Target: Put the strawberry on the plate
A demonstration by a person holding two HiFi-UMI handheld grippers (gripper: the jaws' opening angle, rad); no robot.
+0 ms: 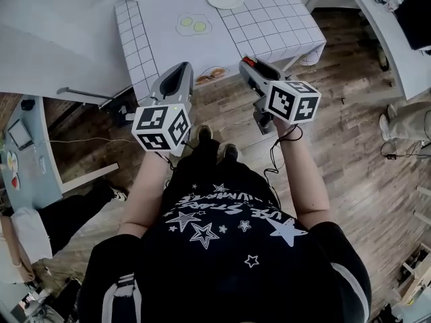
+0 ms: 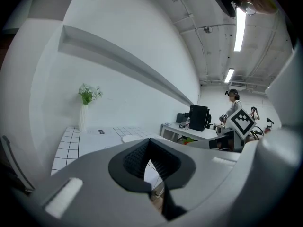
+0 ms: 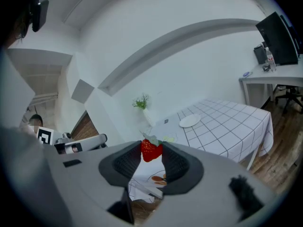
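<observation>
Your right hand-held gripper [image 3: 151, 144] grips the strawberry [image 3: 151, 151] between its pads, leaf end up, with the jaws wide around it. The strawberry is in the air near the front edge of the checked worktop [image 3: 227, 126], well apart from the plate [image 3: 190, 121], which lies farther back on it. On your left hand-held gripper [image 2: 148, 142] the jaws meet at the tips with nothing between them. In the head view both point at the worktop from over the wood floor [image 1: 350, 147].
</observation>
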